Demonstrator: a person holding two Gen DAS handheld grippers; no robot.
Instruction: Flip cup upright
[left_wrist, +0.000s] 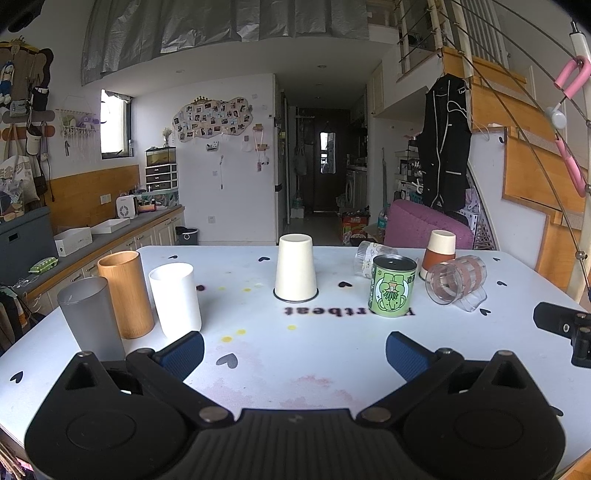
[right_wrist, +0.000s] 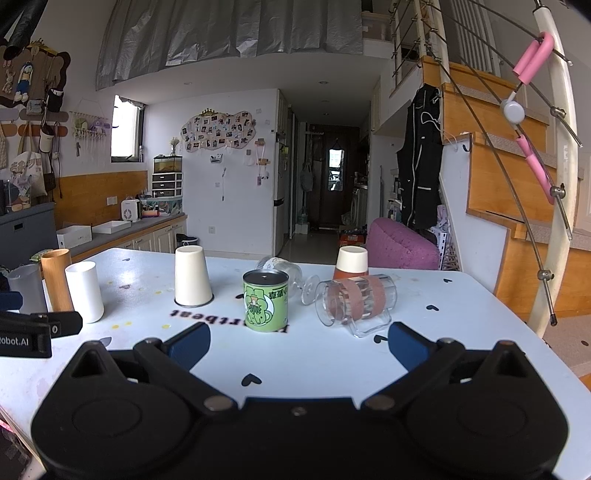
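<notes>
A cream cup (left_wrist: 295, 267) stands upside down on the white table (left_wrist: 295, 369); it also shows in the right wrist view (right_wrist: 192, 275). A green cup (left_wrist: 392, 286) (right_wrist: 265, 301) stands upside down beside it. A clear mug with brown bands (left_wrist: 456, 282) (right_wrist: 356, 301) lies on its side. A clear glass (left_wrist: 365, 256) (right_wrist: 286, 277) lies on its side behind. A cream and brown cup (left_wrist: 439, 249) (right_wrist: 351, 262) is upside down at the back. My left gripper (left_wrist: 294, 356) and right gripper (right_wrist: 299, 345) are open and empty, short of the cups.
A grey cup (left_wrist: 90, 317), a wooden cup (left_wrist: 125, 293) and a white cup (left_wrist: 176, 299) stand upright at the table's left. A pink seat (left_wrist: 424, 225) is behind the table. A counter (left_wrist: 110, 236) runs along the left and stairs (right_wrist: 517, 184) rise at right.
</notes>
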